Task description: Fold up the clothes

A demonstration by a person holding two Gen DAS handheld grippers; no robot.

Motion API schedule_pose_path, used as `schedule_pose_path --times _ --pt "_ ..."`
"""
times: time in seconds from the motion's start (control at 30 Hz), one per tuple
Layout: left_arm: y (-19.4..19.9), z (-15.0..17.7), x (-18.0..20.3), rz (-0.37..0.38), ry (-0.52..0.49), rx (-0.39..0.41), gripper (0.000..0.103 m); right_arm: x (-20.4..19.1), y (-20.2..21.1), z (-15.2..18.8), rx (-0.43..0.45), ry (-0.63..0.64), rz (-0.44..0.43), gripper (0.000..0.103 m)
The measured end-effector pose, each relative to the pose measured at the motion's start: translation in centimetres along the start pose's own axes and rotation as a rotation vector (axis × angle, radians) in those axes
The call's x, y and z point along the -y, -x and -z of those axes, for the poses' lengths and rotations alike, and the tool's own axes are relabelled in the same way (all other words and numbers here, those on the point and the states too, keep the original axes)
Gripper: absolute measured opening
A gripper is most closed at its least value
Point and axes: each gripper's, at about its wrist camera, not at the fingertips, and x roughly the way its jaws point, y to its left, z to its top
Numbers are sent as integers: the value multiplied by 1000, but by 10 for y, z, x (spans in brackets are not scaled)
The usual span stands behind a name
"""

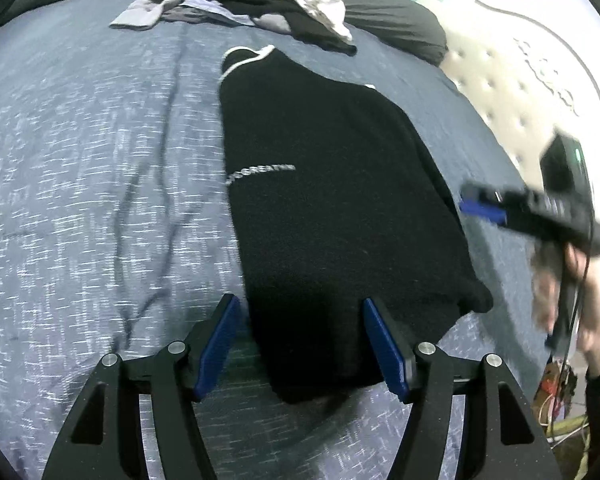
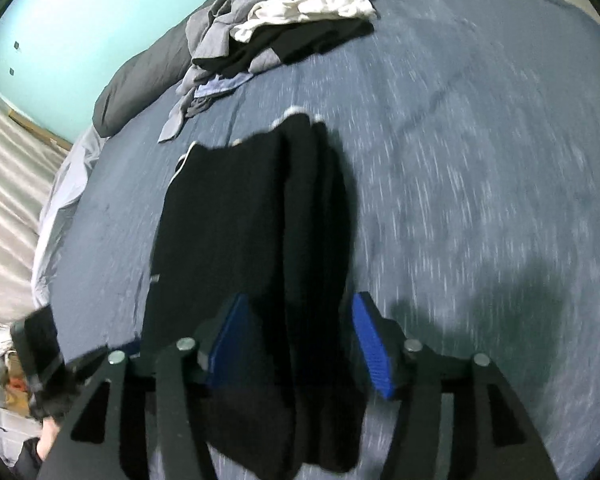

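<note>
A black garment (image 1: 332,200) with white collar trim and white lettering lies folded into a long strip on the blue bedspread (image 1: 80,160). My left gripper (image 1: 300,304) hovers open over its near end, with the blue pads on either side of the fabric and not pressing it. In the right wrist view the same black garment (image 2: 240,220) runs away from my right gripper (image 2: 300,300), which is open and straddles the near end. The right gripper (image 1: 484,204) also shows blurred at the right edge, held by a hand. The left gripper (image 2: 40,360) is a blur at lower left.
A pile of grey, white and black clothes (image 1: 252,0) (image 2: 276,28) sits at the far end of the bed by a dark pillow (image 1: 396,28). A cream tufted headboard (image 1: 520,92) stands to the right. Clutter and cables (image 1: 556,392) lie on the floor beside the bed.
</note>
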Motion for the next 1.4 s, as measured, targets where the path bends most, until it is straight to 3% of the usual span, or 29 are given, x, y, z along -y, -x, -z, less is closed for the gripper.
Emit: schedule_pose_path --times 0.27,0.53,0.63,0.8,0.87,0.97,1.03,1.17,1.23,1.4 --pt "-13 -20 -14 30 52 -30 72 11 -11 33 -48 -51 -28 70" --pt "-37 -31 -17 115 128 -56 77 5 -35 40 -117 -33 -51 78" --pt "-38 -19 -21 147 147 -61 78 5 -41 38 -119 -33 -59 78" --pt "-61 -39 -12 164 154 -50 82 -3 -50 36 -122 6 -48 79" --pt "-69 -44 -11 176 159 -41 83 -6 -53 35 -122 23 -55 76" --pt "-73 -46 -7 180 154 -32 83 -11 -54 35 -126 46 -85 55" --pt "-70 -46 -4 183 145 -27 76 -14 -52 35 -124 64 -90 43" --pt "-67 -44 -4 203 145 -16 74 -18 -52 34 -128 93 -89 43" --pt "-72 -45 -6 217 159 -20 74 -13 -56 33 -133 77 -101 51" --pt "-81 -51 -2 223 154 -24 76 -11 -68 31 -111 19 -136 59"
